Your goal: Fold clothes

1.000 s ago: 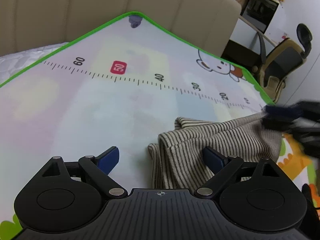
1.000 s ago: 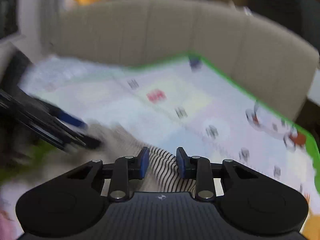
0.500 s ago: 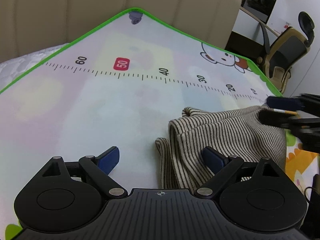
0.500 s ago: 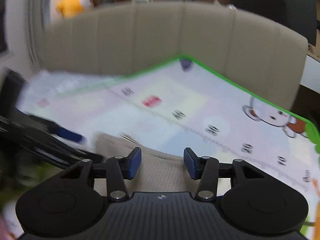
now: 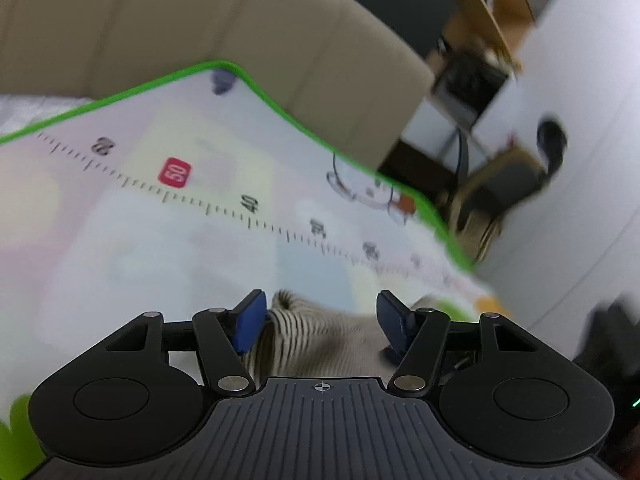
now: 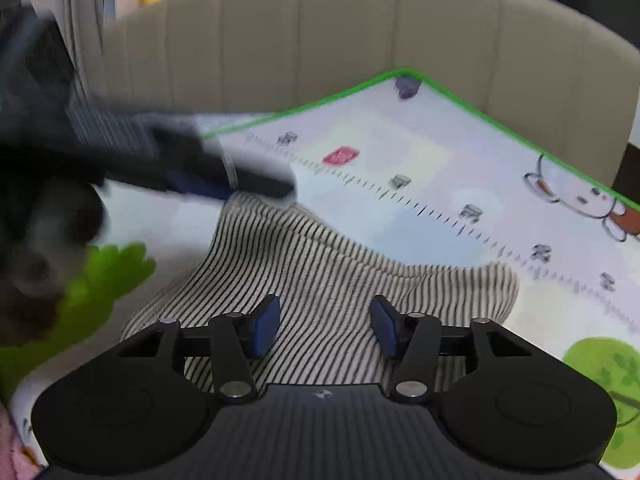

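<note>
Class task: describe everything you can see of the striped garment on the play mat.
The striped garment is a ribbed knit, beige with thin dark stripes, lying rumpled and partly folded on the play mat. The left gripper is at its far corner, jaws apart around a raised fold. The right gripper is open above its near part.

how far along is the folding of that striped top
Done: the striped garment lies bunched, at least partly doubled over, on the play mat. In hand: nothing; the right gripper and left gripper are open over it. Left: squaring it into a tidy fold.
</note>
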{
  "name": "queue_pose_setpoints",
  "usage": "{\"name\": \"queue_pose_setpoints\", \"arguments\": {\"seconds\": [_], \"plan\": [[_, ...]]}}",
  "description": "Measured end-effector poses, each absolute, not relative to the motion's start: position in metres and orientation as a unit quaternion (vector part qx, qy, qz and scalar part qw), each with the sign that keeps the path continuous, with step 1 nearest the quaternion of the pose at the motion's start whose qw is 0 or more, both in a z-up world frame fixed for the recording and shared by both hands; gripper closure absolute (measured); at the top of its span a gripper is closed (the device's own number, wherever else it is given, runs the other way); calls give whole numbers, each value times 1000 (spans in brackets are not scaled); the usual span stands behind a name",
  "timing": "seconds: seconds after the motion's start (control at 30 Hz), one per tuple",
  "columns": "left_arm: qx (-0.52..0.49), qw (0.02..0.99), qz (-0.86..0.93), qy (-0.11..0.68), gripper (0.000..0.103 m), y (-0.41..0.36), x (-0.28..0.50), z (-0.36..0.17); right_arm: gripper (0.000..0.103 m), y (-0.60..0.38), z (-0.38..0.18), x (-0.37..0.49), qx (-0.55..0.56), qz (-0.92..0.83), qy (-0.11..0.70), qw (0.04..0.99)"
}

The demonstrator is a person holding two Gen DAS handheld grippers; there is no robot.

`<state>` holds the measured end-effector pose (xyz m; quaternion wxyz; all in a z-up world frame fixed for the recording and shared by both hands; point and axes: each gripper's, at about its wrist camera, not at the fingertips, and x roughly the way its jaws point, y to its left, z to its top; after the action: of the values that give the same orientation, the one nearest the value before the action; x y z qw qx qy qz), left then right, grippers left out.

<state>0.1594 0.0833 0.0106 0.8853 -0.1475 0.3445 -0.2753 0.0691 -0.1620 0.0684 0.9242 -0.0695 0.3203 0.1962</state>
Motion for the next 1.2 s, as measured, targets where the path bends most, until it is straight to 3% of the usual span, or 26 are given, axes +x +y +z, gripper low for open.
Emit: {"name": "queue_pose_setpoints", "arguments": {"seconds": [0.13,0.23,0.33,0.5,0.6,0.83,1.2], "plan": [[-101,883,-249,384,36,68,171,-10,63,-188,87,70,-46,125,283,950],[-96,885,-239,387,31,68,178,-15,63,-193,62,94,-58,94,333,936],[-84,887,-231,390,28,65,180,-22,55,-198,31,111,-48,79,363,927],[-88,890,-230,383,22,72,177,-18,51,-214,60,99,32,81,379,921],[-101,892,-232,374,20,78,175,-12,38,-229,73,70,117,115,403,900],[-110,893,-221,377,13,80,177,-10,36,-224,42,26,248,174,501,811],[-78,911,-219,341,8,77,159,29,36,-235,1,51,365,152,489,777]]}}
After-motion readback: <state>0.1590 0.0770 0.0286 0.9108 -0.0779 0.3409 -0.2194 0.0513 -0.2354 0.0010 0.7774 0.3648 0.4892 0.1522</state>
